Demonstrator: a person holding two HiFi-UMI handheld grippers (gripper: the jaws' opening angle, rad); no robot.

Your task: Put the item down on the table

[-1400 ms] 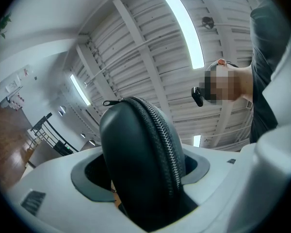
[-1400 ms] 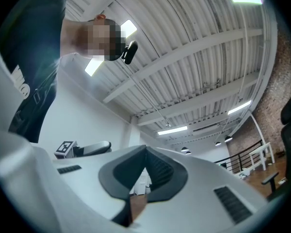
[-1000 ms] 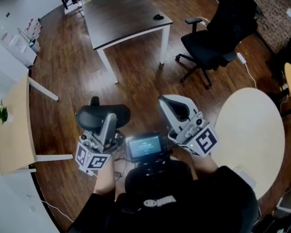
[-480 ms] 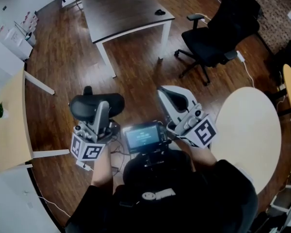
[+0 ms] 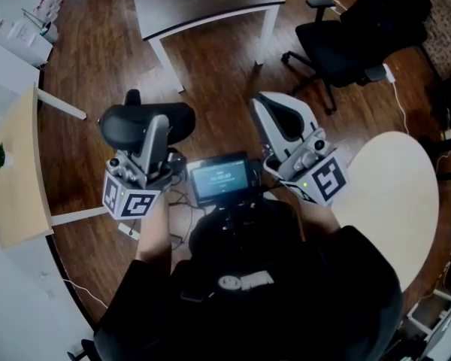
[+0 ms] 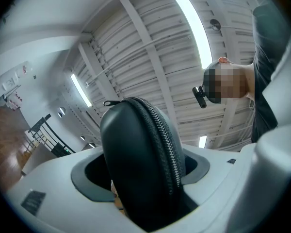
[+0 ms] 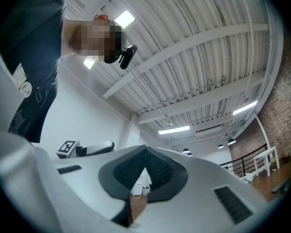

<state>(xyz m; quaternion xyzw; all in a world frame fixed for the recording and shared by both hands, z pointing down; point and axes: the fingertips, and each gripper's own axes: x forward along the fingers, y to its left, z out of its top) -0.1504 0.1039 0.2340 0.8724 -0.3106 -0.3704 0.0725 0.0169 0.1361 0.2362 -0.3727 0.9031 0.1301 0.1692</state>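
Head view: my left tool (image 5: 152, 135) holds the black zip case (image 5: 131, 122) over open floor (image 5: 210, 74). The round tabletop (image 5: 395, 201) has its edge near my right tool (image 5: 274, 111), and the dark tabletop (image 5: 203, 2) is well ahead.

Left gripper view: jaws clamped on the case, zipper edge facing me.

Right gripper view: jaws pressed together, empty.

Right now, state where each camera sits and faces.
Head view: on the person's head, facing down at the floor; forearms, left hand-held gripper, right hand-held gripper show.
Left gripper view: on that gripper, facing the ceiling past its clamped black case; torso shows.
Right gripper view: likewise upward, jaws shut, empty; torso shows.
Shared: both gripper views catch the ceiling and the person.
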